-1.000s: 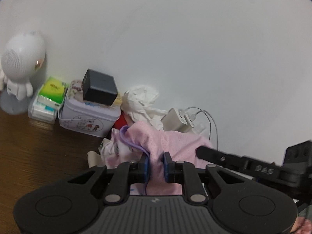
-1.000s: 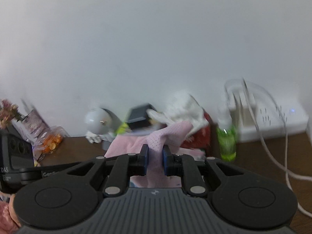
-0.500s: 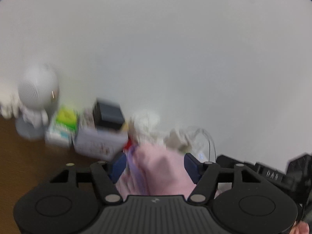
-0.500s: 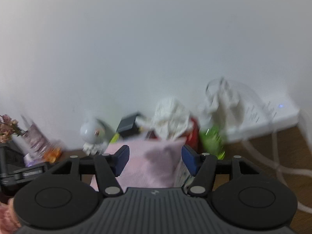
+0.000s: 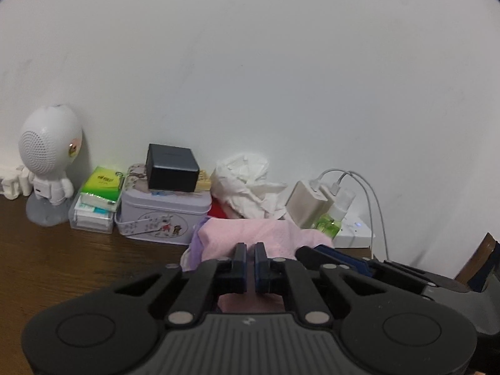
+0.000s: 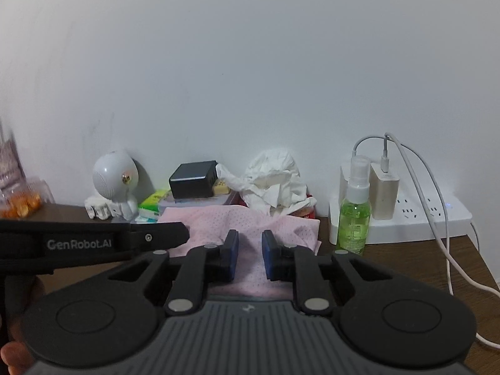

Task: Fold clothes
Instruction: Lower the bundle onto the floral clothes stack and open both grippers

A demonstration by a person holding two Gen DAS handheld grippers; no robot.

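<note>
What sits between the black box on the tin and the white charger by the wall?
Crumpled white tissue, seen in the left wrist view, with something red beneath it.

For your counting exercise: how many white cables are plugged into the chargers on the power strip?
2. One white cable enters the charger behind the green spray bottle; the other white cable enters the beige charger block beside it. More may be hidden.

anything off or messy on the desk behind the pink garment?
Mostly clutter: crumpled white tissue is heaped loose against the wall, spilling toward the black box. The pink garment lies bunched right up against these items, leaving little room to fold.
</note>
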